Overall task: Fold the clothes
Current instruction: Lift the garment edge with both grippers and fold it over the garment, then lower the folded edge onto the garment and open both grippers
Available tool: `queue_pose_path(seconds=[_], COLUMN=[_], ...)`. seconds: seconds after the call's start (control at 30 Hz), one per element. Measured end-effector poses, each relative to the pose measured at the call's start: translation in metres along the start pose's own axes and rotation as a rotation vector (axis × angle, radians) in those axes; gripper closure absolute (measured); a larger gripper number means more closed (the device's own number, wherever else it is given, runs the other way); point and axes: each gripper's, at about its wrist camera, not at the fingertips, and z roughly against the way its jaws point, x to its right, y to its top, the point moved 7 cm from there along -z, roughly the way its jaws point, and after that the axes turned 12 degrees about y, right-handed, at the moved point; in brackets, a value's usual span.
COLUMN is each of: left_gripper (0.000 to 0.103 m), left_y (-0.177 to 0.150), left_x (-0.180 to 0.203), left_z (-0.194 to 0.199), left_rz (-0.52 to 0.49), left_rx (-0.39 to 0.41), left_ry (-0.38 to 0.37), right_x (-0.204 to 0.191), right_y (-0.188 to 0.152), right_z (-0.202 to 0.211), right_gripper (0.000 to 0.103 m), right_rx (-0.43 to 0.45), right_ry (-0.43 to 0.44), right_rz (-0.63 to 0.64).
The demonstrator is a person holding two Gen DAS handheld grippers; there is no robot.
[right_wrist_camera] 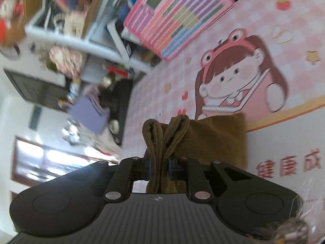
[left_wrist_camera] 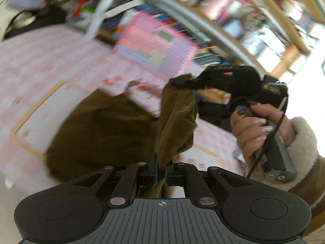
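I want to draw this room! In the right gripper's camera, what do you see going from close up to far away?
Right gripper pinching the brown cloth → cartoon girl on the pink mat → pink colourful board leaning at the mat's far edge → blurry shelves behind.

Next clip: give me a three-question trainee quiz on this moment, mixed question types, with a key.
1. True or false: both the left gripper and the right gripper are shut on the brown garment.
2. Multiple choice: the mat under the garment shows A) stripes B) a cartoon girl C) a map.
3. Fill in: in the left wrist view, the hand holding the right gripper wears a ____-cuffed sleeve.

Key: 1 true; 2 B; 3 fleece.
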Motion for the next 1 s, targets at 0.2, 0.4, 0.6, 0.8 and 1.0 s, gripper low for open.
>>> queue_pose_path(seconds=[0.2,0.4,0.6,0.8,1.0], left_gripper=[0.087,0.069,0.068,0.068,0.075], left_y=[0.016,0.031,0.055,0.060,0.056], left_x=[-0.052,-0.103,-0.078,-0.054,-0.056], left_z=[0.001,0.002,-0.037,-0.092,-0.124], left_rz=[-0.032,-0.064,-0.145,-0.207,-0.139], left_rx=[-0.045,-0.091,-0.127,-0.214,-0.305], left_ry=[0.003,0.006,-0.167,-0.203,-0.209], right_x=[0.022,0.018,0.012,0.031,0.029], right_y=[-0.027,-0.048,-0.091,-0.147,-0.164], right_z=[-0.061,-0.043,0.030,0.037,0.003], right_gripper=[0.063,0.059,0.057,0.056,0.051], right_rx=[-0.037,0.091,0.299,0.293,0.233], right_ry=[-0.134,-0.078,-0.345,-0.535,-0.671], right_rz=[-0.002,-0.089,0.100,0.111,0.244])
